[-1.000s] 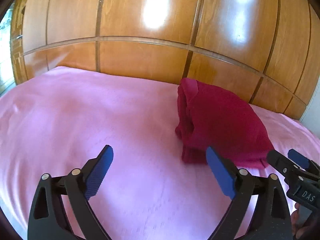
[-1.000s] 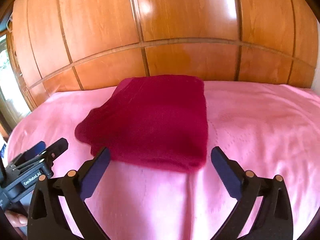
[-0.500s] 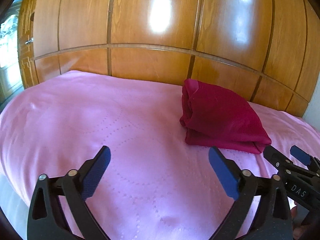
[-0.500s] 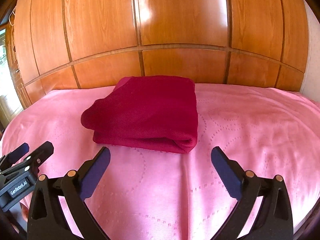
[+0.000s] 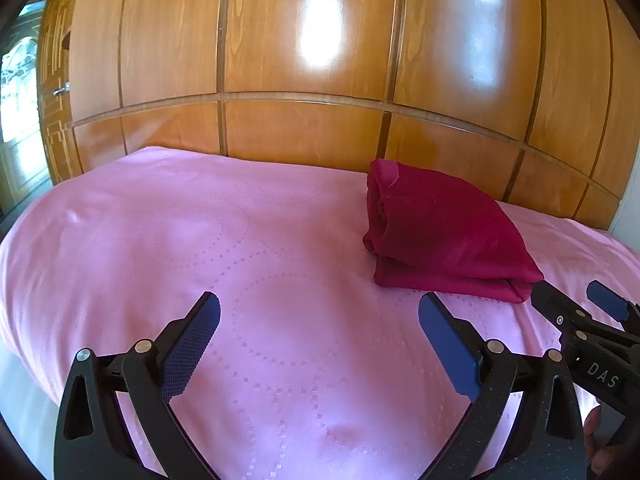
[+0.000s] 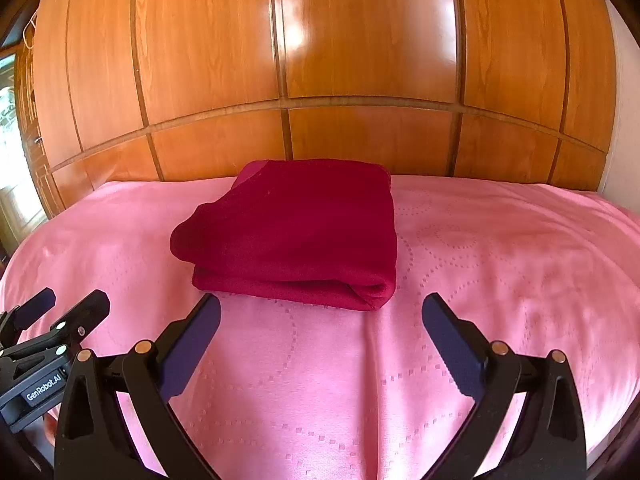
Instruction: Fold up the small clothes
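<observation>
Closest to the camera, the left gripper (image 5: 319,342) has its two blue fingers spread wide with nothing between them. It hangs over bare pink sheet (image 5: 168,240). The right gripper (image 6: 321,338) is the same: fingers wide apart, holding nothing, just in front of the cloth (image 6: 296,232) but not touching it. In the left view the right gripper pokes in at 4 o'clock, and in the right view the left gripper shows at 8 o'clock.

A little farther on lies the red cloth. It sits on the sheet as a neat thick bundle, with a rounded fold along its near edge. From the right gripper it is at 12 o'clock, and from the left gripper it is at about 1 o'clock (off to the side, well apart from those fingers). Farthest away, behind the bed, stand shiny wooden doors (image 6: 360,60).

I think the folding of this piece is done, because it lies flat and tidy and nobody is holding it. This looks like the letting-go and backing-off part. The next move would call for finding another small piece to fold, or just stopping, since I can see no other clothes here.

A second ago the cloth was much closer to both cameras and blurry, with the left gripper's right finger right at its edge. Half a second ago both grippers were already farther back. Now they sit a bit farther back, and the cloth has not moved or come undone.
</observation>
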The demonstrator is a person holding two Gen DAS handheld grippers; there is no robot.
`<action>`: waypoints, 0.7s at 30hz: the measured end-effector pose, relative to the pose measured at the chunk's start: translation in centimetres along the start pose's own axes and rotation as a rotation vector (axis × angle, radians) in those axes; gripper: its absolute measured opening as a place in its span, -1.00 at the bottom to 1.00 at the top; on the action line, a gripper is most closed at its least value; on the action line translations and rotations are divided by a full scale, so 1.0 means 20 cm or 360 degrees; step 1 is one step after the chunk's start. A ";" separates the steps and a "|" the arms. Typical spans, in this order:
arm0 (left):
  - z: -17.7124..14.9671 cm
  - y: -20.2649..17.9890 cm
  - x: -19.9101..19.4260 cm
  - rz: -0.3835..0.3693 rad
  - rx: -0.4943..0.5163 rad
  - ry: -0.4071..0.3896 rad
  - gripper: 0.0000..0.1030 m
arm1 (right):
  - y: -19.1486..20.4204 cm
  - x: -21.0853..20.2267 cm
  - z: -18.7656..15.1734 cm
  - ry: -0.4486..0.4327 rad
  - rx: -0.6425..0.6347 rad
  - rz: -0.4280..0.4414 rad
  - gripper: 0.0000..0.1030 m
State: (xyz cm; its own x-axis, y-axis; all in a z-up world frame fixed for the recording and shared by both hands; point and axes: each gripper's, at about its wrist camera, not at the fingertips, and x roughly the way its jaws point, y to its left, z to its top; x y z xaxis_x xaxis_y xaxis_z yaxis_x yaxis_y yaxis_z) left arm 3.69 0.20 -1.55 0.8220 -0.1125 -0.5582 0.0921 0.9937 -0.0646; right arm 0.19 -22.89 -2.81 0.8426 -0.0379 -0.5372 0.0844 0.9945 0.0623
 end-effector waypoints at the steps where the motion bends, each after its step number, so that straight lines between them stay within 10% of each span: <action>1: 0.00 0.00 0.00 0.0000 0.0001 0.0003 0.91 | 0.00 0.00 0.00 0.0000 -0.0001 0.0000 0.95; 21: -0.01 -0.01 -0.02 0.0006 -0.0002 -0.0003 0.91 | 0.01 -0.02 -0.01 0.0003 -0.0008 0.0005 0.95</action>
State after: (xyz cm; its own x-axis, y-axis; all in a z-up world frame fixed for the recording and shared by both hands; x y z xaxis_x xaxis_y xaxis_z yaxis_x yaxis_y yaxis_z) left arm 3.25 0.05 -1.58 0.8234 -0.1085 -0.5570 0.0883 0.9941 -0.0632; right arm -0.15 -22.61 -2.71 0.8419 -0.0346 -0.5386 0.0792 0.9951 0.0599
